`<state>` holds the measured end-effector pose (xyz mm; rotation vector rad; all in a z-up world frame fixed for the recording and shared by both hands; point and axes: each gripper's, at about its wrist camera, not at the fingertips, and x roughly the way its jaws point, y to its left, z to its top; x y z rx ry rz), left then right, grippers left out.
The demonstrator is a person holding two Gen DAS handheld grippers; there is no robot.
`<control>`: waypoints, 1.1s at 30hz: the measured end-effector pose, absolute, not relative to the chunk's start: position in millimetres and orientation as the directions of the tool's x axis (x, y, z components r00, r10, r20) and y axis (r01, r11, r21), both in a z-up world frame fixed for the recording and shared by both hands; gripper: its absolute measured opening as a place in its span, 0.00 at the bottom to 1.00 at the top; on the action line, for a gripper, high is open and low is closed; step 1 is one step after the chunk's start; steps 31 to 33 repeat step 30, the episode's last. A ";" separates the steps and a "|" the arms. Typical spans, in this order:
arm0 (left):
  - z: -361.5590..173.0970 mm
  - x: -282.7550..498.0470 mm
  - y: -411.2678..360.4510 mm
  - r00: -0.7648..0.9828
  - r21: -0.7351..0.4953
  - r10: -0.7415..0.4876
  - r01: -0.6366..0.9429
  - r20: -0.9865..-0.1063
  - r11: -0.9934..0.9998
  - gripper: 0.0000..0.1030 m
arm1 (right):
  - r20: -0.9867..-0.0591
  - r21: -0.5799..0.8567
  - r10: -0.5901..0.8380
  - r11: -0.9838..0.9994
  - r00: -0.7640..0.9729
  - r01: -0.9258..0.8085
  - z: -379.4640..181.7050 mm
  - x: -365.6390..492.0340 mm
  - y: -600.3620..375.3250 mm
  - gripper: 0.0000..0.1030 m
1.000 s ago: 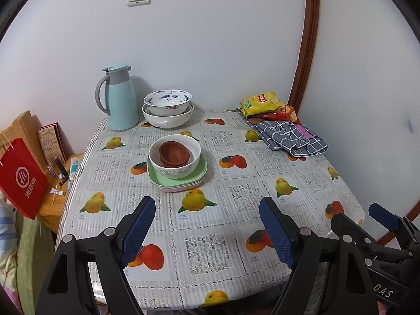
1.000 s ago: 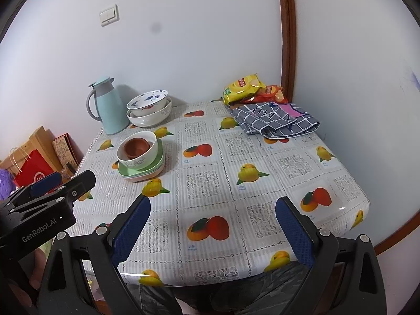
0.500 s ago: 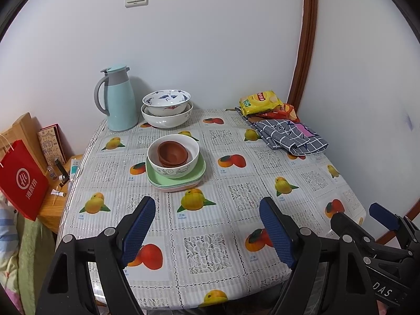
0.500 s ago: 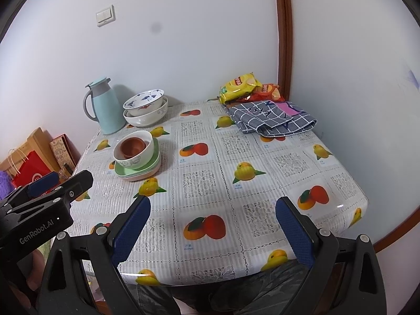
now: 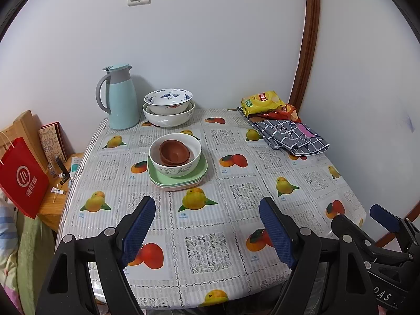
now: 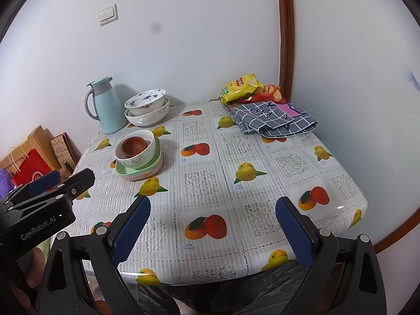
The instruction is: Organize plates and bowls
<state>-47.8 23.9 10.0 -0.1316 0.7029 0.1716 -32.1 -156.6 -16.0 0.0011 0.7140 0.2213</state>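
Observation:
A stack of green plates [image 5: 178, 177] [image 6: 139, 169] sits left of the table's middle. On it stands a white bowl [image 5: 181, 166] [image 6: 136, 158] holding small brown bowls [image 5: 174, 152] [image 6: 134, 145]. Two large white bowls [image 5: 169, 110] [image 6: 147, 111], nested, the top one blue-patterned, stand at the back by the wall. My left gripper [image 5: 207, 232] is open and empty over the table's near edge. My right gripper [image 6: 212, 232] is open and empty, also over the near edge. Each gripper shows at the edge of the other's view.
A light blue thermos jug [image 5: 119, 97] stands at the back left. Snack bags [image 5: 265, 103] and a folded checked cloth [image 5: 291, 137] lie at the back right corner. A red paper bag [image 5: 22, 177] and a wooden side table [image 5: 52, 204] are left of the table. Walls close the back and right.
Both grippers have drawn back slightly from the table and stayed open. Nothing on the table has moved.

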 end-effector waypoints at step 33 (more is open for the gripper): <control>10.9 -47.6 24.6 0.761 -0.053 0.124 -0.204 -0.637 0.978 0.78 | -0.634 0.069 0.210 0.974 0.745 -0.216 -12.1 -36.7 -153.0 0.92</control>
